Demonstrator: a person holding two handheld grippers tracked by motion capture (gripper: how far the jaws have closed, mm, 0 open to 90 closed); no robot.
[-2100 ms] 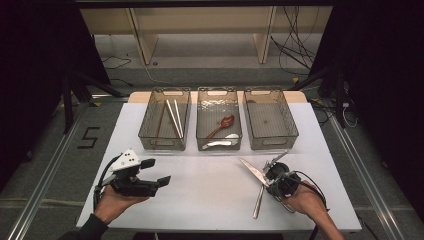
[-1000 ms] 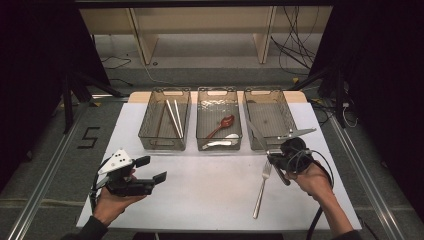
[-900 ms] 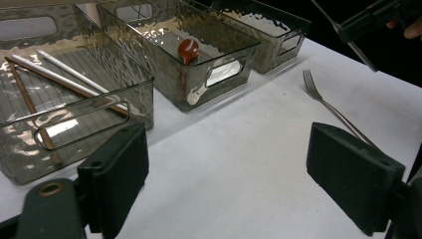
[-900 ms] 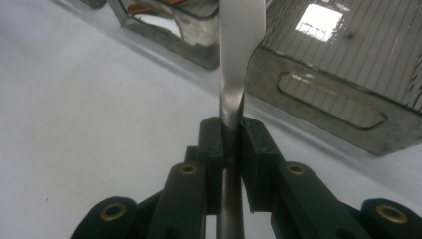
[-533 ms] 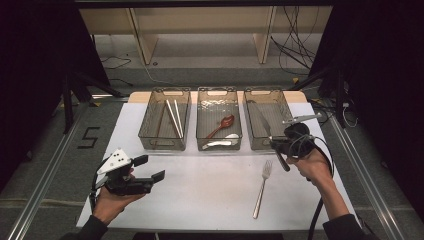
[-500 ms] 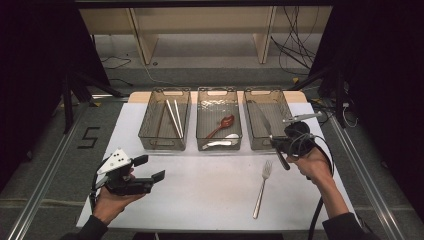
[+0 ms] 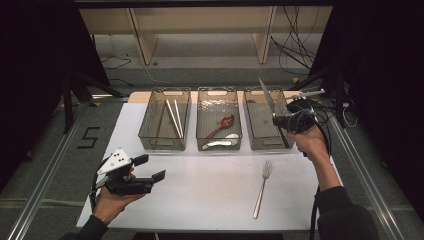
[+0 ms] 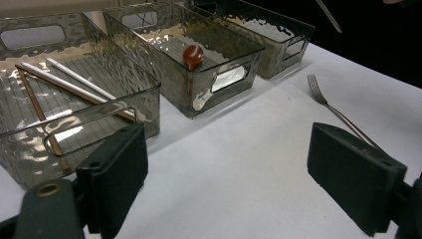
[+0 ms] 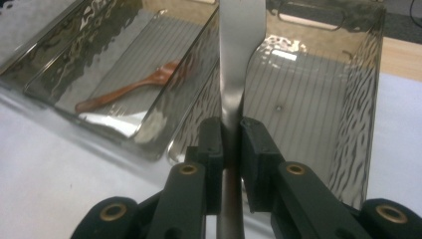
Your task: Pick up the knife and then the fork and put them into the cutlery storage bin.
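Right gripper (image 9: pixel 231 144) clamped tight on a shiny flat metal knife (image 9: pixel 238 59), held up over the clear ribbed right bin (image 7: pixel 260 131). Left gripper (image 7: pixel 150 167) wide open, holding nothing, low over the white table (image 7: pixel 200 190). Thin silver fork (image 7: pixel 262 187) lying flat nearby.

High view overhead, facing forward; gripper views close, low; all share right bin (image 7: pixel 267 120)
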